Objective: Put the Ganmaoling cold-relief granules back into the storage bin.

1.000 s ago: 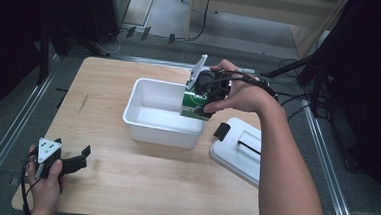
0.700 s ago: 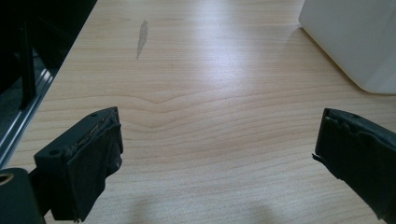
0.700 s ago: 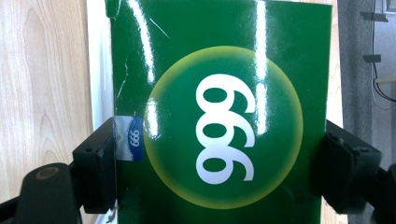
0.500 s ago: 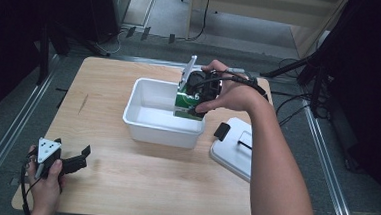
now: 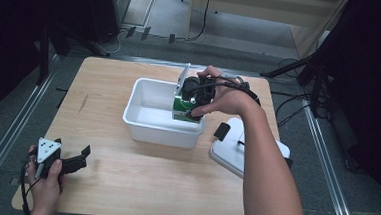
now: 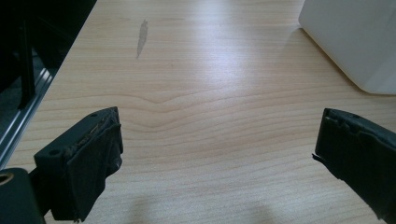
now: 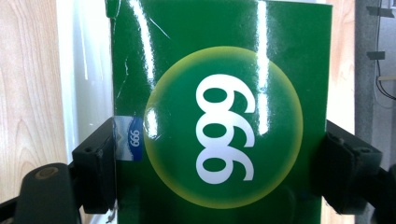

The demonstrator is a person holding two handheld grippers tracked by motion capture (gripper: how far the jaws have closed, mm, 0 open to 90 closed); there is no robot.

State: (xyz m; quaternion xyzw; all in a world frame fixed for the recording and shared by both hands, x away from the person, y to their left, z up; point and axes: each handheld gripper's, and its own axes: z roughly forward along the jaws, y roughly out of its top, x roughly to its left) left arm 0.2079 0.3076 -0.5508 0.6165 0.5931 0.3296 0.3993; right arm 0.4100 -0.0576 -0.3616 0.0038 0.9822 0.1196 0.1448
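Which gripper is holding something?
The right gripper, closed on the green box over the white bin. The left gripper is open over bare table.

- A light wooden table (image 5: 123,193) fills the middle, with a small dark smudge (image 5: 83,103) on its top at about 9 o'clock.
- Metal rails (image 5: 6,141) run along its left and right sides.
- The grey floor (image 5: 169,11) at 12 o'clock carries loose cables.
- A pale wooden cabinet (image 5: 265,7) stands at 1 o'clock.
- Both far sides lie in darkness.
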